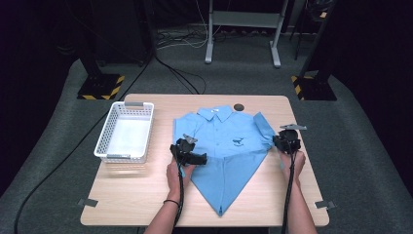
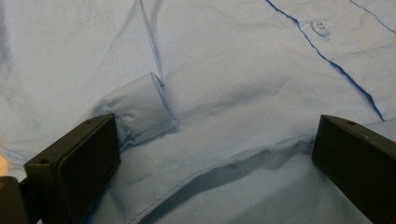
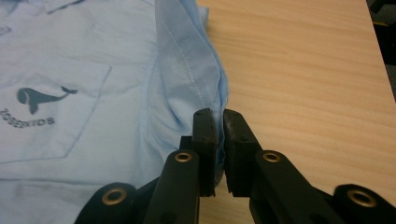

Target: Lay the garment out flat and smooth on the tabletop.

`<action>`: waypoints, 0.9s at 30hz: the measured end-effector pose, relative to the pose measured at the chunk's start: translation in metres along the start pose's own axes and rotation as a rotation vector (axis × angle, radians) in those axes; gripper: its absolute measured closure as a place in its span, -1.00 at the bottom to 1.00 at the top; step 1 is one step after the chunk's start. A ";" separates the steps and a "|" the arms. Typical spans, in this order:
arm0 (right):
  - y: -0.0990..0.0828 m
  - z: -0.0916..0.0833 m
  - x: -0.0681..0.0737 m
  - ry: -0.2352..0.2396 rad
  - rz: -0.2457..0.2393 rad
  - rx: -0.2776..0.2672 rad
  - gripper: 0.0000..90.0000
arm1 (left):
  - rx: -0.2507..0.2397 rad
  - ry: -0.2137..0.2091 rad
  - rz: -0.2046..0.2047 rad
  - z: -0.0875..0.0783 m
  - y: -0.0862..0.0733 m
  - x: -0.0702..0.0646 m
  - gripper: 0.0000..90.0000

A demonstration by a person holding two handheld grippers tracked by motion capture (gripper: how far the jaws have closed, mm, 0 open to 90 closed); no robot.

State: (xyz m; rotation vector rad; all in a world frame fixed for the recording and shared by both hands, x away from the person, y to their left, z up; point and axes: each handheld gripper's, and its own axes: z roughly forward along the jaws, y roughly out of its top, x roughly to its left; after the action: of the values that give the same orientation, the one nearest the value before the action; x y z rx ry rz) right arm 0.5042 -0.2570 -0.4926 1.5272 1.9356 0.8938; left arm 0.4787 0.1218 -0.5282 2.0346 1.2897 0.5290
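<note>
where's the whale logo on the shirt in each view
High view: whale logo at centre, on the blue shirt.
Left gripper view: plain shirt fabric and a button, no logo.
Right gripper view: far left, on the pocket.
Shared landmark: the shirt itself.

High view: looked forward and down over my table (image 1: 146, 204). My left gripper view: close above the shirt (image 2: 224, 84). My right gripper view: close at its edge. All shared the shirt.

Lab: hazard-striped stands (image 1: 101, 87), floor cables (image 1: 182, 78)
</note>
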 end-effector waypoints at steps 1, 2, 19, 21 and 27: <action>-0.002 0.002 -0.001 -0.005 0.003 0.006 0.88 | 0.000 0.000 0.000 0.000 0.000 0.000 -0.99; -0.004 0.003 -0.003 -0.012 0.005 0.013 0.87 | 0.000 0.000 0.000 0.000 0.000 0.000 -0.99; -0.009 -0.010 -0.014 -0.107 0.057 -0.032 0.20 | 0.000 0.000 0.000 0.000 0.000 0.000 -0.99; -0.005 -0.012 -0.009 -0.105 0.053 -0.039 -0.02 | 0.000 0.000 0.000 0.000 0.000 0.000 -0.99; 0.001 0.002 0.012 -0.071 0.049 -0.011 -0.46 | 0.000 0.000 0.000 0.000 0.000 0.000 -0.99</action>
State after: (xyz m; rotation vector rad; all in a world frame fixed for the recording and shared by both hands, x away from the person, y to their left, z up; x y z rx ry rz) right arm 0.5037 -0.2452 -0.4927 1.5849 1.8481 0.8576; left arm 0.4787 0.1218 -0.5282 2.0344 1.2898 0.5290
